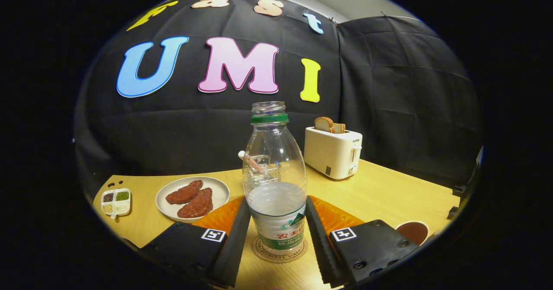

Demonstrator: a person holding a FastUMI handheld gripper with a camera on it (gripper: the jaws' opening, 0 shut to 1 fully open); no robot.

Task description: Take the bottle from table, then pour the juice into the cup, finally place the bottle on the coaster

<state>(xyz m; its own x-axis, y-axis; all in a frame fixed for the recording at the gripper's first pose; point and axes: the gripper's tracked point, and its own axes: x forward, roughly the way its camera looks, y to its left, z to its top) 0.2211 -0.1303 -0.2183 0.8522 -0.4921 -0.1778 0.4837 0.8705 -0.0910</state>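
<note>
**Bottle Upright on Coaster, Between Claw Fingers**

Items are listed from left to right on the wooden counter (389, 195). One small divided dish (116, 202) with four compartments of seasonings is found farthest left. One round plate (192, 198) carrying two reddish-brown patties is placed beside it. One clear bottle (274, 182), uncapped and with a green neck ring, is set upright on one round coaster (279, 252); a low level of liquid is seen inside it. One cream toaster (333, 152) holding two bread slices is positioned beyond and to the right of the bottle. One cup (412, 231) with dark contents is located just right of the right finger.

The bottle is centred between the two fingers of the claw (276, 238), at their forward portion. The fingers (235, 242) are spread about as wide as the bottle's base. Whether the pads are pressed against the bottle or stand just clear of it cannot be told. An orange mat (335, 216) is visible under and ahead of the fingers.
</note>
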